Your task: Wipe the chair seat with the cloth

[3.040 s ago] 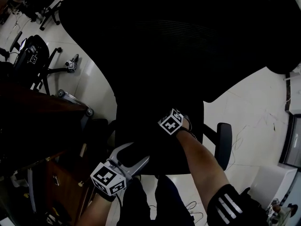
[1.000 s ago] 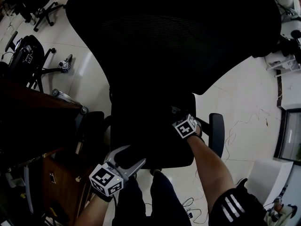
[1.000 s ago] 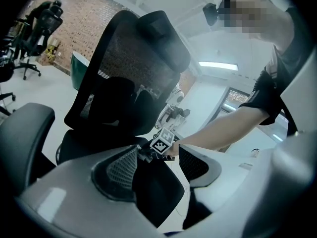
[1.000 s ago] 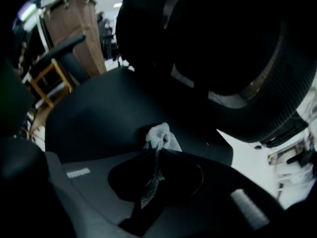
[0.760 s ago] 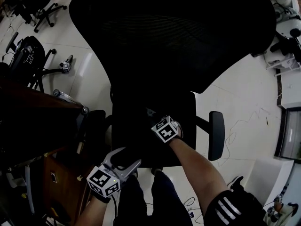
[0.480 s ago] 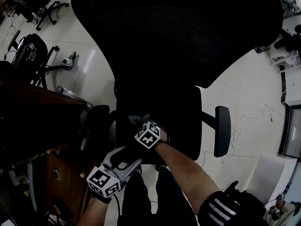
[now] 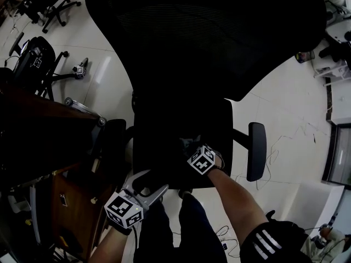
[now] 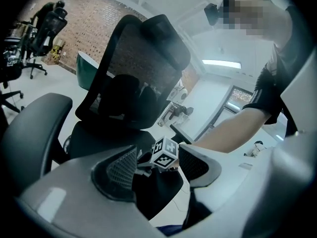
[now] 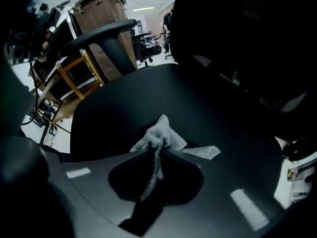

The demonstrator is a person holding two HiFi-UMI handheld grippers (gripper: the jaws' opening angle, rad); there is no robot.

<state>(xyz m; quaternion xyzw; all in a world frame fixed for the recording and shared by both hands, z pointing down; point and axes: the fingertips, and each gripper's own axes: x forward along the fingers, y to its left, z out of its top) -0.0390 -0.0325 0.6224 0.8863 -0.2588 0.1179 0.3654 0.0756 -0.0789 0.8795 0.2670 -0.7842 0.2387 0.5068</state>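
head view's way too dark: the chair seat (image 7: 164,136) is one black blob, the cloth (image 9: 161,133) barely a smudge on it, and the tips of the right gripper (image 9: 157,151) sit hidden under its own marker cube (image 7: 201,159). in the right gripper view a strip of cloth disappears between the closed jaws. the backrest (image 7: 208,37) runs off the head view's top edge.

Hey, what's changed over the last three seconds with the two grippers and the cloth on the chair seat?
The right gripper, shut on the cloth, swept left across the seat toward its front-left part, then came back to the right in the last half second. The left gripper stayed open and empty off the seat's front-left corner.
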